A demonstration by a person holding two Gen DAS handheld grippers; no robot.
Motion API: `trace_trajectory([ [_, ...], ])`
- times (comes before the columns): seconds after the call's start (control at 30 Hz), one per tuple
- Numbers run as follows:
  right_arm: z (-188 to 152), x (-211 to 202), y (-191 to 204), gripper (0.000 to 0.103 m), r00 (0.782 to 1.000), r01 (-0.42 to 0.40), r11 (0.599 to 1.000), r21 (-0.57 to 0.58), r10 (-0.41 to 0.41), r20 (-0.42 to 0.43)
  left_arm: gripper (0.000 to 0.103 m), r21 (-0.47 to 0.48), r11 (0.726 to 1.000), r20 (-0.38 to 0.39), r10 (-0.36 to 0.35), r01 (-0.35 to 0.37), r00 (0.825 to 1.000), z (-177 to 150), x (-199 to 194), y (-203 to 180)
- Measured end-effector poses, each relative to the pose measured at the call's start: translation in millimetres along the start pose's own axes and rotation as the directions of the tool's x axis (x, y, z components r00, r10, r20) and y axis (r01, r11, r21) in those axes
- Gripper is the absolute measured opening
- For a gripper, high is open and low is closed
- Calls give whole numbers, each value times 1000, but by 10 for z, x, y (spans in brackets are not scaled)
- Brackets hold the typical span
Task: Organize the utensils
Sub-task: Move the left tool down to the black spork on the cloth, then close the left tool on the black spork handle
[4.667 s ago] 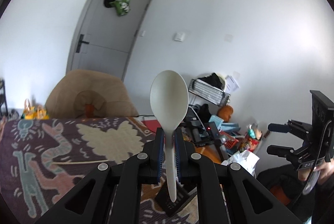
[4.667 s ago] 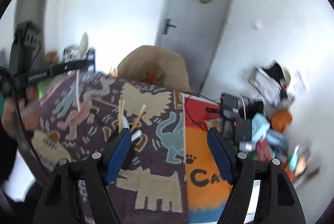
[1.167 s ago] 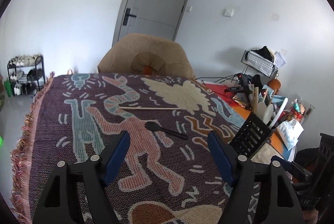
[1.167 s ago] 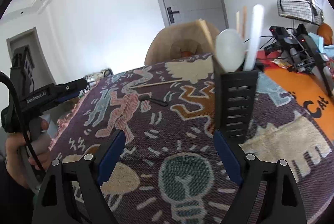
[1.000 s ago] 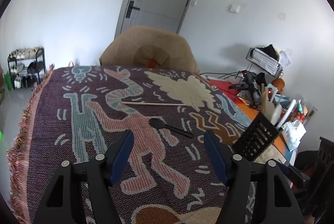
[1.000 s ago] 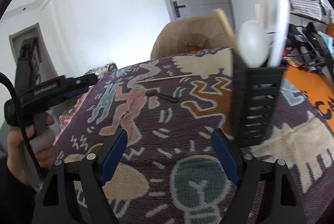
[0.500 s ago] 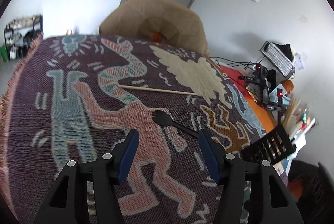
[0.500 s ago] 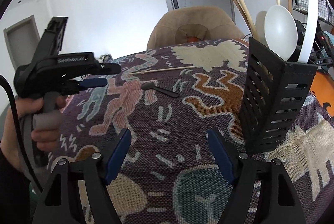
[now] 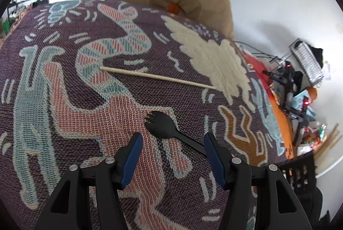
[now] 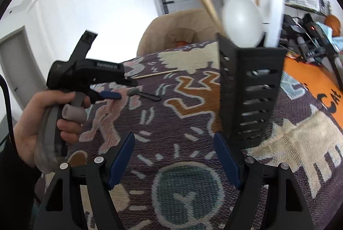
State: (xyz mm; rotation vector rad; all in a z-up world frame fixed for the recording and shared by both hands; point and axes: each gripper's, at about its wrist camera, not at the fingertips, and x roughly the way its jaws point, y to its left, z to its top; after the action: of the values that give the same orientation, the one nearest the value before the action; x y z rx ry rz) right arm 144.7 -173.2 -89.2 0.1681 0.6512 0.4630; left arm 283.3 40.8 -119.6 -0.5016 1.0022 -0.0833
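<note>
Fingers of the left gripper are spread, empty, straddling the black spork lying flat on the woven bench cover. Right gripper fingers are likewise spread and empty.

Risks: fingers snagging the weave; thin handle slipping free.

Loose: one spork, one chopstick. One black holder.

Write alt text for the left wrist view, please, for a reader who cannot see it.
The open left gripper hovers low over a black spork lying on a patterned woven cloth, the spork's handle running toward the right finger. A single chopstick lies farther away on the cloth, and a black holder is partly visible at the right edge.
</note>
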Motion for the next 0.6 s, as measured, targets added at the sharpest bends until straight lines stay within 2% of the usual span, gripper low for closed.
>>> trace_trajectory([
  [0.27, -31, -39, -115, 76, 1000, 2, 997, 80, -4, 25, 59, -27, 996, 2, 85, -85, 996, 70, 153, -54],
  [0.4, -55, -59, -156, 76, 1000, 3, 994, 113, -5, 23, 59, 40, 984, -16, 175, -174, 984, 97, 245, -210],
  [0.5, -69, -69, -171, 76, 1000, 3, 993, 119, -5, 15, 59, 82, 973, -26, 216, -214, 976, 117, 299, -281],
  [0.53, -71, -80, -176, 76, 1000, 2, 993, 121, -4, 16, 58, 100, 968, -29, 234, -230, 972, 120, 315, -306],
  [0.6, -69, -86, -178, 76, 1000, 0, 992, 123, -2, 19, 49, 125, 956, -27, 270, -265, 962, 117, 322, -319],
])
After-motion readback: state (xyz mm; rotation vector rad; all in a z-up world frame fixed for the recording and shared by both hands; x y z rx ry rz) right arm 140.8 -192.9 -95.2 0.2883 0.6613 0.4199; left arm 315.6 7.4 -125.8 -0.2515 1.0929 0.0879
